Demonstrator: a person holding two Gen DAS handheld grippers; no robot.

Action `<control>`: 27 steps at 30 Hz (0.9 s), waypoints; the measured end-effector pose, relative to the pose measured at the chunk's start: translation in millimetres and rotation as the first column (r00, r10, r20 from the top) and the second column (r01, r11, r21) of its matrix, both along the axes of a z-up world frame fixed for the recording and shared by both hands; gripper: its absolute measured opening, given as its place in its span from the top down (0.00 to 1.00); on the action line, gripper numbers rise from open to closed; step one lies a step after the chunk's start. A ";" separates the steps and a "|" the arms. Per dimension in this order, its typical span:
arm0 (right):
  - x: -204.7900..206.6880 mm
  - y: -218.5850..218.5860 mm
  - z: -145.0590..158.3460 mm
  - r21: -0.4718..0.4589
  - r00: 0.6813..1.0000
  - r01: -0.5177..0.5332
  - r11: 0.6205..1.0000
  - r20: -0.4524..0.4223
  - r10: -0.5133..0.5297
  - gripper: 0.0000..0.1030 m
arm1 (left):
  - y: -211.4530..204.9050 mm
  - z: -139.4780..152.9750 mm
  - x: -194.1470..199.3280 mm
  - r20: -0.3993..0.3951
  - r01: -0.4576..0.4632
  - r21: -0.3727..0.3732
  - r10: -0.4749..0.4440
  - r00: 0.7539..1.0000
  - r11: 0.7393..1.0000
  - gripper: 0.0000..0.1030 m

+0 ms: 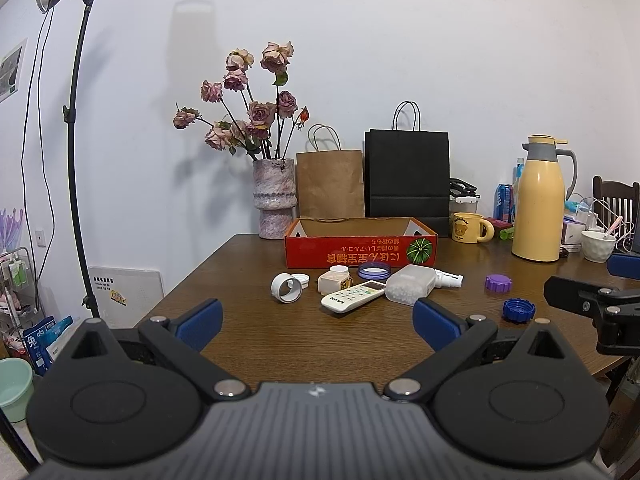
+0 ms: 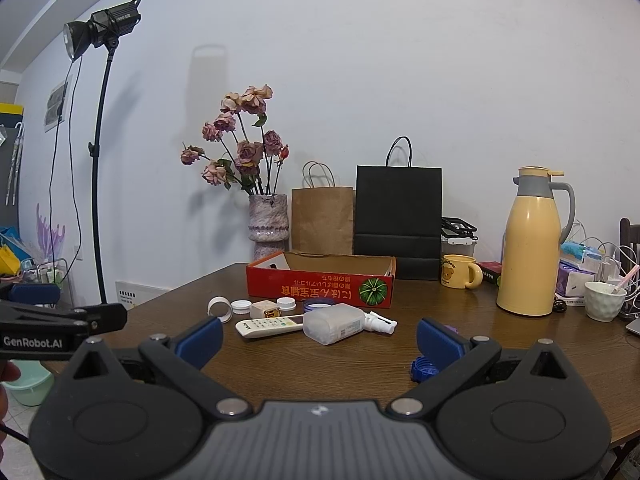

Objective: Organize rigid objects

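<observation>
An open red cardboard box (image 1: 360,249) (image 2: 320,286) stands on the brown table. In front of it lie a white remote (image 1: 352,297) (image 2: 269,325), a clear plastic case (image 1: 409,283) (image 2: 334,323), a small white-capped jar (image 1: 335,279) (image 2: 265,309), a white ring (image 1: 285,288) (image 2: 221,308), a white spray nozzle (image 1: 450,279) (image 2: 382,323), a purple cap (image 1: 498,283) and a blue cap (image 1: 518,310) (image 2: 423,368). My left gripper (image 1: 318,322) is open and empty, short of the remote. My right gripper (image 2: 319,338) is open and empty, near the blue cap.
A vase of dried roses (image 1: 276,204), a brown paper bag (image 1: 330,184), a black paper bag (image 1: 407,176), a yellow mug (image 1: 468,227), a yellow thermos (image 1: 540,208) and a white cup (image 1: 598,245) stand along the back. A light stand (image 1: 78,140) is left of the table.
</observation>
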State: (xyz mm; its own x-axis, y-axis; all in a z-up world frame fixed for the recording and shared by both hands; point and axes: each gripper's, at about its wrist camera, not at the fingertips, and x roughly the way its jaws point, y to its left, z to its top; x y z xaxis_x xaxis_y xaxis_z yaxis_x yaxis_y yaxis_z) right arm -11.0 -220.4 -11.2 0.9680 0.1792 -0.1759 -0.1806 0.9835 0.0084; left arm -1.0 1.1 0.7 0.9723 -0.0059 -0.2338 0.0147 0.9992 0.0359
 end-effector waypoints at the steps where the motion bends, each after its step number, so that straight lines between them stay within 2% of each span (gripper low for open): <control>1: -0.1 0.0 -0.3 0.000 1.000 0.000 1.000 0.000 0.000 0.00 | 0.1 0.1 -0.1 0.000 0.000 0.000 0.000 1.000 1.000 0.00; 27: -0.5 0.9 -3.7 -0.001 1.000 0.000 1.000 -0.001 0.000 0.00 | 0.1 0.0 -0.2 0.001 0.000 0.000 0.000 1.000 1.000 0.00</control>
